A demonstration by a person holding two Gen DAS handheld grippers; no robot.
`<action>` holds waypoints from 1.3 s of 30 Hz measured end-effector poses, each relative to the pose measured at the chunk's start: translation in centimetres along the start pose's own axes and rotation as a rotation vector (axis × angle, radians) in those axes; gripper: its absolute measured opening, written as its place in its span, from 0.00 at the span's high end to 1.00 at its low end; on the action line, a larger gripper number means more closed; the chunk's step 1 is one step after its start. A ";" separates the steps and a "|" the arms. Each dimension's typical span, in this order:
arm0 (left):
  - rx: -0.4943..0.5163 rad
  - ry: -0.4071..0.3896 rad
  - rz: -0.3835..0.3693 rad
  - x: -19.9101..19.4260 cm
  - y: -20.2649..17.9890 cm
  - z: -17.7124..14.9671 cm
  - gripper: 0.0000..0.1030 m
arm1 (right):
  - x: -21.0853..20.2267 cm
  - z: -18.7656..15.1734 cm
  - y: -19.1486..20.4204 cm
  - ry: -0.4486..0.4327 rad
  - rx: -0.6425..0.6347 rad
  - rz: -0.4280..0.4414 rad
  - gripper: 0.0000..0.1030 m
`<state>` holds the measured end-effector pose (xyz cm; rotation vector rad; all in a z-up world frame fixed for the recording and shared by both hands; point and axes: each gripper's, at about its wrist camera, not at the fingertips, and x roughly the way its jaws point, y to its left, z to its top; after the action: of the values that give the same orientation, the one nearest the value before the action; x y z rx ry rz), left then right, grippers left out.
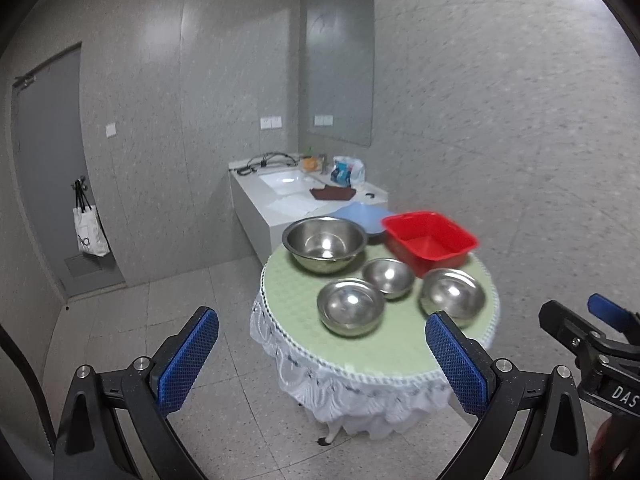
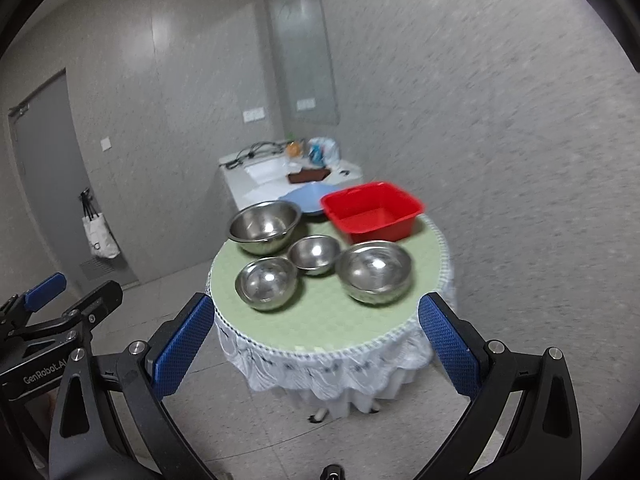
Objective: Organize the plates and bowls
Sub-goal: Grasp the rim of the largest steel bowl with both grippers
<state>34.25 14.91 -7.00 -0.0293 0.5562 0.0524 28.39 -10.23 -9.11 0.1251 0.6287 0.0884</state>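
Above the near floor, short of the table: both tools are held level, pointed forward at the tabletop.
Left gripper (image 1: 322, 360): held low and near, its blue-padded fingers (image 1: 188, 362) spread wide; nothing is gripped.
Right gripper (image 2: 316, 344): held beside the left one, fingers likewise spread wide and nothing gripped; its black frame is seen at the right edge of the left wrist view.
Round table with pale green top and white frilled skirt (image 1: 372, 348): set ahead of both tools, well apart from the fingertips.
Large stainless steel bowl (image 1: 325, 243): placed at the far left of the tabletop.
Smallest steel bowl (image 1: 388, 278): placed at the centre, between the others.
Near-left steel bowl (image 1: 350, 306): placed just beside the smallest one.
Right steel bowl (image 1: 453, 292): placed near the right edge; whether it is one bowl or a nested pair cannot be told.
Red square plastic basin (image 1: 430, 242): placed at the far right.
Light blue plate (image 1: 360, 216): seen behind the large bowl and basin.
White sink counter (image 1: 280, 196): set beyond the table against the far wall.
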 end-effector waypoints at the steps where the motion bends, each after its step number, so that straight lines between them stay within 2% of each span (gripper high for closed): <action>1: 0.002 0.006 0.001 1.7 0.3 0.7 0.01 | 2.2 0.9 0.1 0.008 0.002 0.003 0.00; 3: 0.009 0.034 0.015 6.6 1.2 3.5 0.01 | 5.8 2.4 0.4 0.031 0.009 0.013 0.00; 6: 0.013 0.082 0.016 13.3 2.2 7.0 0.01 | 12.9 5.4 0.6 0.114 0.034 0.056 0.00; 8: 0.003 0.103 0.025 16.4 3.2 8.3 0.01 | 16.1 6.4 1.0 0.143 0.041 0.054 0.00; 11: -0.011 0.184 0.031 23.6 4.6 10.4 0.01 | 22.8 7.7 2.1 0.253 0.048 0.069 0.00; 13: -0.011 0.233 0.017 28.5 5.7 11.9 0.01 | 26.1 8.3 2.6 0.296 0.055 0.063 0.00; 16: 0.010 0.290 0.003 35.0 6.8 13.8 0.01 | 31.2 9.4 3.7 0.340 0.058 0.026 0.00; 20: 0.058 0.349 -0.074 44.4 8.4 16.7 0.02 | 37.0 10.5 5.0 0.386 0.038 -0.037 0.00; 22: 0.100 0.388 -0.093 49.3 9.6 17.9 0.13 | 40.3 10.6 5.1 0.429 0.044 -0.094 0.01; 24: 0.141 0.424 -0.119 53.6 10.7 18.9 0.15 | 42.9 10.5 4.8 0.477 0.070 -0.130 0.12; 26: 0.166 0.459 -0.131 57.2 11.8 19.5 0.19 | 45.2 10.3 4.5 0.524 0.096 -0.143 0.16; 29: 0.198 0.521 -0.188 61.9 12.7 19.7 0.30 | 47.3 9.7 4.2 0.573 0.108 -0.189 0.19; 30: 0.201 0.531 -0.197 62.6 12.5 19.7 0.36 | 48.0 9.3 4.2 0.598 0.108 -0.192 0.20; 31: 0.205 0.550 -0.217 64.0 12.9 19.7 0.45 | 48.4 9.2 4.3 0.609 0.109 -0.194 0.25; 32: 0.206 0.560 -0.235 64.8 13.0 19.8 0.48 | 48.8 8.9 4.3 0.624 0.116 -0.193 0.32; 34: 0.214 0.579 -0.264 65.6 13.1 19.7 0.65 | 49.4 8.4 3.9 0.652 0.139 -0.180 0.44; 35: 0.218 0.583 -0.273 65.9 13.1 19.7 0.70 | 49.5 8.2 3.9 0.662 0.145 -0.176 0.55; 36: 0.220 0.583 -0.286 66.4 13.4 19.7 0.81 | 49.7 7.9 3.8 0.671 0.152 -0.157 0.68; 37: 0.223 0.584 -0.282 66.3 13.3 19.7 0.82 | 49.8 7.8 3.7 0.678 0.156 -0.139 0.75; 39: 0.227 0.572 -0.275 66.1 13.9 19.6 0.82 | 49.6 7.7 3.6 0.668 0.158 -0.128 0.79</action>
<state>99.81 32.33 -25.51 0.1038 1.1221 -0.2961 72.77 -1.42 -31.22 0.2102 1.3100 -0.0484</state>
